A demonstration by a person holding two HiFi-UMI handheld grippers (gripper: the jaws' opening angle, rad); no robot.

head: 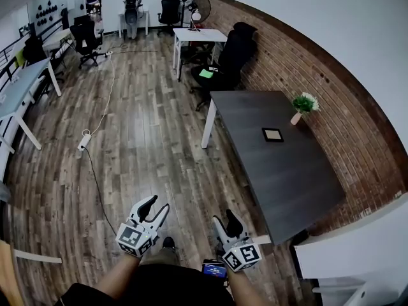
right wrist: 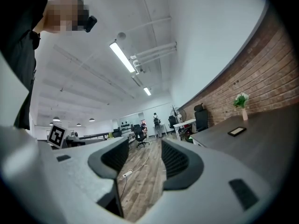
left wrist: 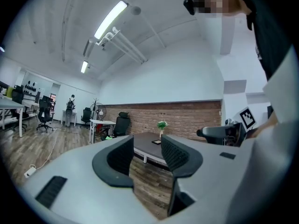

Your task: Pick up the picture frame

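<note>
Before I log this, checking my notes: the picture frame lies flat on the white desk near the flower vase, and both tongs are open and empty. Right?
Not quite. The picture frame lies flat on the dark table, not the white desk, as the head view shows. The rest holds.

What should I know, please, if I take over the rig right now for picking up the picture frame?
Left claw: open, empty, held low over the wood floor, well short of the dark table.
Right claw: open, empty, alongside it.
Picture frame: lies flat on the dark table, near the plant vase.
Done: nothing yet; the frame is untouched.
Left: walk up to the table, close a claw on the frame (probably the right, which is on the table's side) and lift.
</note>
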